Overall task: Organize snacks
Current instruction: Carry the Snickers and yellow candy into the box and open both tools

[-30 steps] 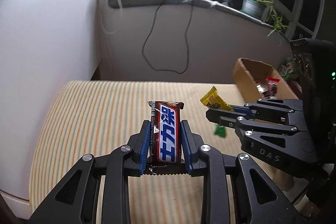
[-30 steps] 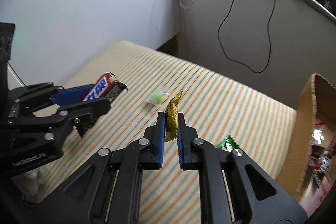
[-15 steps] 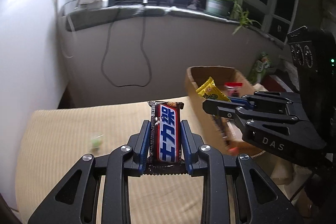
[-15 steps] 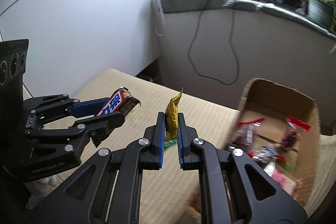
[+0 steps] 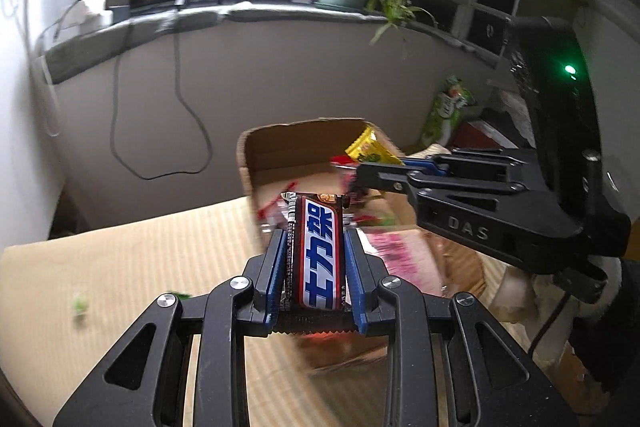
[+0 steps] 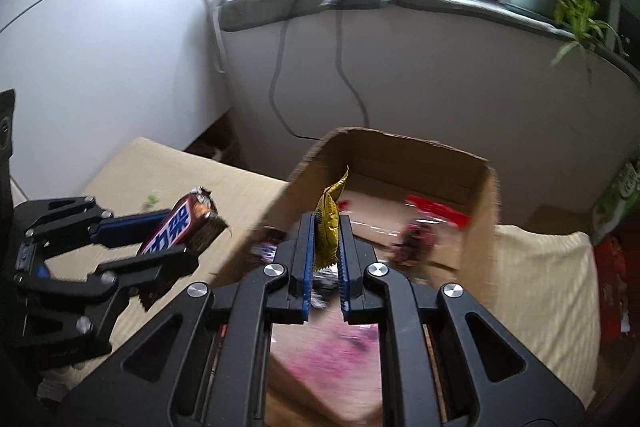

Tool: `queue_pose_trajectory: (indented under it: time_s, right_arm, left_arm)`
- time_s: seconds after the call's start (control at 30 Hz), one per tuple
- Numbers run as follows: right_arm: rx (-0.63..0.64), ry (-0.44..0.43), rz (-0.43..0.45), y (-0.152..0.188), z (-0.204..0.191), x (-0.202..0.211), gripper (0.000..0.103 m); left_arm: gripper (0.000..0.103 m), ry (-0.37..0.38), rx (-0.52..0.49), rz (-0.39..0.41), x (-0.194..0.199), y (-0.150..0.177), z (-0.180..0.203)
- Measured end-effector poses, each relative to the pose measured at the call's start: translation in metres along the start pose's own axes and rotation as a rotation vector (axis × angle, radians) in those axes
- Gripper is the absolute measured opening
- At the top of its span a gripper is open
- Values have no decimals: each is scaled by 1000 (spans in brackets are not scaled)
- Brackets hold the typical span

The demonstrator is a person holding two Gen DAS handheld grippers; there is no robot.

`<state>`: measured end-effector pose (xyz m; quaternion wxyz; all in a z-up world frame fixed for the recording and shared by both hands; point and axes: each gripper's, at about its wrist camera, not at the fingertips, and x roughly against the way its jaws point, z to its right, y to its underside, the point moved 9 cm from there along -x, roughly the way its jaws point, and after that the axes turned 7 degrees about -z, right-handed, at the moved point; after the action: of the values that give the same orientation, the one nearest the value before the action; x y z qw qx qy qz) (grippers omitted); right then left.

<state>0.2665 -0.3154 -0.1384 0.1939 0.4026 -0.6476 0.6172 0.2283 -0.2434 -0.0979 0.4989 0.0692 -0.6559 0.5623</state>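
Striped cushion (image 5: 120, 267) under me. My left gripper (image 5: 316, 267) clamps the chocolate bar (image 5: 318, 255), my right gripper (image 6: 324, 263) pinches the yellow packet (image 6: 328, 223); both hover at the cardboard box (image 6: 400, 155) holding other snacks. Step: carrying to box. Next: get over the opening, release.

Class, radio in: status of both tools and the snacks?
Left tool shut on chocolate bar. Right tool shut on yellow packet. Cardboard box ahead, unobstructed.
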Motion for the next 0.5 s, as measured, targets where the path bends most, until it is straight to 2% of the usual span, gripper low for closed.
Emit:
queue_pose_trajectory:
  time_s: [0.27,0.5]
  right_arm:
    - [-53,18,-25,9,39,-3,10]
    - [-70,7,-42,16,50,-9,10]
  left_arm:
    - [27,23,-20,-26,-18,-3,24]
    - [27,8,-20,-39,-24,-4,25]
